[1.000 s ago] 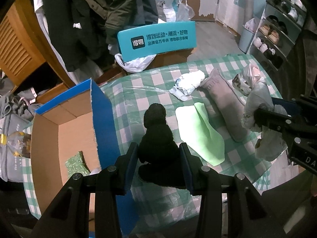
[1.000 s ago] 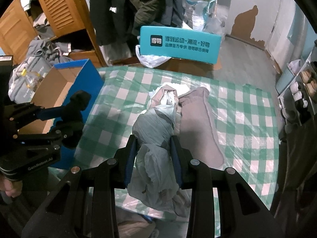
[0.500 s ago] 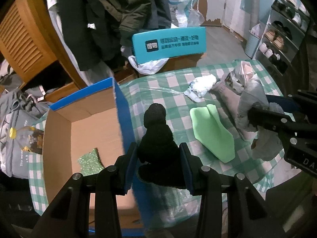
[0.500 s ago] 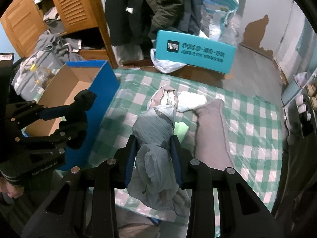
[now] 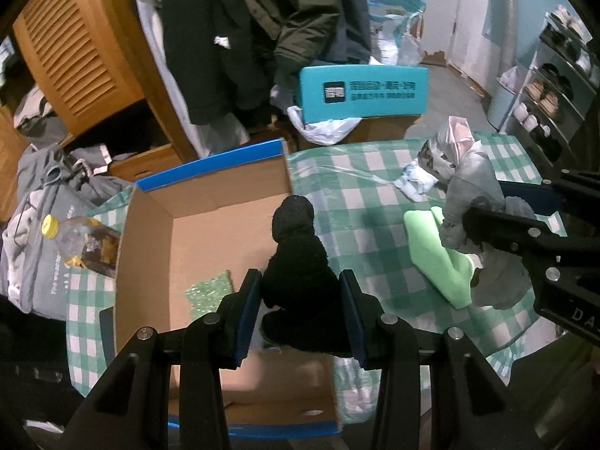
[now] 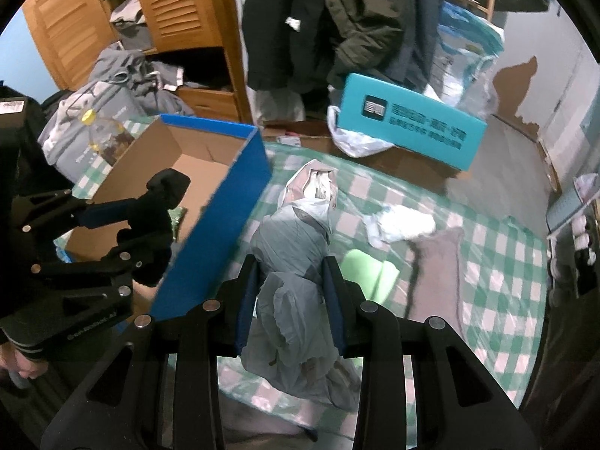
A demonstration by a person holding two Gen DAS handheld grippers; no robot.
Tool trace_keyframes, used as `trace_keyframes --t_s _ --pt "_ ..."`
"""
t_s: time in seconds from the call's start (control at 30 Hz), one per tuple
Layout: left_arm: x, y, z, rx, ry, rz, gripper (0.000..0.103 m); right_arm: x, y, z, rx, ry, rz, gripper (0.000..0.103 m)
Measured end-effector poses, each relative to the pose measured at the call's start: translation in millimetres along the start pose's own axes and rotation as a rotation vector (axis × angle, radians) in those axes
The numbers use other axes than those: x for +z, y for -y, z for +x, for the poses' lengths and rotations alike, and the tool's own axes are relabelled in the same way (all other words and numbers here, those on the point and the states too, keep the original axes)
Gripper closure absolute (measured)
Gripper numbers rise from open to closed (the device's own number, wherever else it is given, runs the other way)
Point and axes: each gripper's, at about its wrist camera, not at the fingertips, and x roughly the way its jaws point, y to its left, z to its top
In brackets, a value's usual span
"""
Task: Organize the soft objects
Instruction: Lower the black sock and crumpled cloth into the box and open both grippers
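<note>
My left gripper (image 5: pixel 300 288) is shut on a black fuzzy soft item (image 5: pixel 296 255) and holds it above the right wall of an open cardboard box (image 5: pixel 150 262) with blue outer sides. A green sparkly cloth (image 5: pixel 210 294) lies on the box floor. My right gripper (image 6: pixel 290 281) is shut on a grey crumpled bundle (image 6: pixel 296 240), held over the checked table to the right of the box (image 6: pixel 221 232). A light green folded cloth (image 5: pixel 435 255), a white cloth (image 6: pixel 405 225) and a long grey-brown cushion (image 6: pixel 438 273) lie on the table.
The table has a green-and-white checked cover (image 5: pixel 356 195) under clear plastic. A teal sign box (image 5: pixel 363 92) and hanging dark coats (image 5: pixel 262 18) stand behind it. A bottle with a yellow cap (image 5: pixel 75 236) lies on grey clothing left of the box. A shoe rack (image 5: pixel 555 90) stands far right.
Both grippers have moved left with their loads. The black item has gone from over the table to above the box's right wall. The grey bundle has come closer to the box.
</note>
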Motion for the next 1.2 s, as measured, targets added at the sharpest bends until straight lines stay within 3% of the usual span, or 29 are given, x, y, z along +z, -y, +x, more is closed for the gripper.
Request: trace_keyframes --t_s 0.63,1.2 --pt "-19 -69 5 0.067 -0.019 -0.107 0.06 42 -76 31 0.081 -0.015 -0.107 0.07" --pt "-37 -113 22 0.086 -0.074 -0.184 0.06 58 -122 70 0.127 -0.075 -0.143 0.07"
